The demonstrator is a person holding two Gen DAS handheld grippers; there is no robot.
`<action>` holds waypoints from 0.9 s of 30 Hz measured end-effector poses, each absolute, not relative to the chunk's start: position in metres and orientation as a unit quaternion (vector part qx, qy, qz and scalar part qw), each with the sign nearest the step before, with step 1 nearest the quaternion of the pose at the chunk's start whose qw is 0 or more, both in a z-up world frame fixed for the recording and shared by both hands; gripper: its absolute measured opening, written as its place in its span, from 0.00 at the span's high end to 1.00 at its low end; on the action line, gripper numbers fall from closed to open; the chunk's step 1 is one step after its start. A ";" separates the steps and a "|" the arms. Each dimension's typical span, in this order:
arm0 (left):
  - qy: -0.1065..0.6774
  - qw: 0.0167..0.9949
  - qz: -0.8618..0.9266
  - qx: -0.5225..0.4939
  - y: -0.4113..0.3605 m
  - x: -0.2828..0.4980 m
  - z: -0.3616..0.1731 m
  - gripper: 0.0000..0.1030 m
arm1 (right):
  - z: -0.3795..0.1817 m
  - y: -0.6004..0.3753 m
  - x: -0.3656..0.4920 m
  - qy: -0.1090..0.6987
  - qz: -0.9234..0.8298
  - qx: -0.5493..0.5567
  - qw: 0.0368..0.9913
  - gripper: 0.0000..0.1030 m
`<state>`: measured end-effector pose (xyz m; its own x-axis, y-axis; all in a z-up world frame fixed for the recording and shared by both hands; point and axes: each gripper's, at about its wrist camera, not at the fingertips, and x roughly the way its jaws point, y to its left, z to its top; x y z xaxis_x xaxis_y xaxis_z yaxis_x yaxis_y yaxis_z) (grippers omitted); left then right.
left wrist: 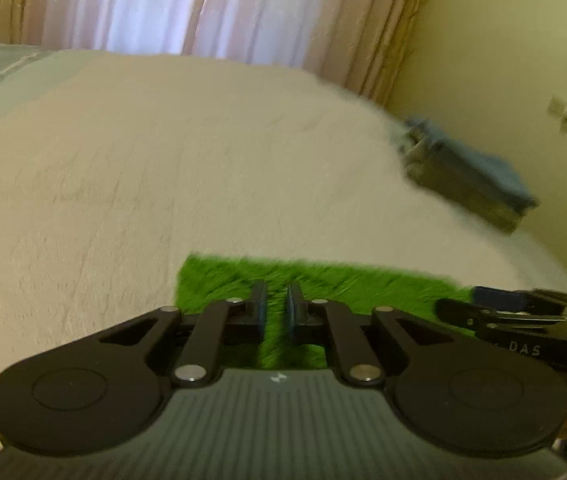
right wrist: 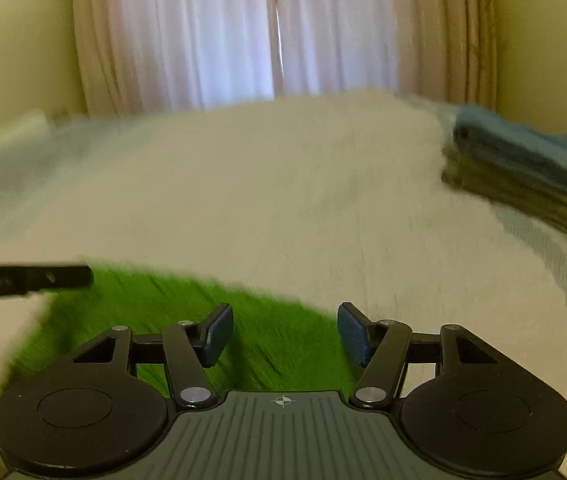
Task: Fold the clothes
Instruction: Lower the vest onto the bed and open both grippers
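We see the soft, light green cloth (right wrist: 187, 320) flat on the bed (left wrist: 163, 160), left gripper (left wrist: 275, 312) nearly closed, seemingly empty, right gripper (right wrist: 283, 334) wide, empty; pinch an edge

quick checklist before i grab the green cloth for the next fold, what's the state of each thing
1. Green cloth lying on the bed: ok.
2. Right tool open, nothing between its pads: ok.
3. Left tool nearly closed, narrow gap only; whether it pinches cloth: cannot tell.
4. Both tools over the cloth: ok.
5. Folded stack sits apart at the bed's far right: ok.
6. Cloth edges and corners clearly visible: not ok, both views are blurred.
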<state>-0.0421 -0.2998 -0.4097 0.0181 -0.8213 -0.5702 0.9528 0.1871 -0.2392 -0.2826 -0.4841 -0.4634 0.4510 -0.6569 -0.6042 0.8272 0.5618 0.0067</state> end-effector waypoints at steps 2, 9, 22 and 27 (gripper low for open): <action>0.306 0.717 -0.618 0.100 -0.294 -0.038 -0.425 0.97 | -0.477 -0.490 -0.294 0.273 -0.461 0.165 0.828 0.40; 0.327 0.738 -0.585 0.082 -0.267 -0.034 -0.399 0.97 | -0.441 -0.467 -0.345 0.229 -0.500 0.241 0.799 0.41; 0.383 0.721 -0.568 0.104 -0.196 -0.093 -0.418 0.91 | -0.477 -0.396 -0.352 0.285 -0.428 0.270 0.814 0.41; 0.380 0.728 -0.557 0.128 -0.190 -0.102 -0.401 0.92 | -0.459 -0.391 -0.354 0.290 -0.436 0.256 0.813 0.40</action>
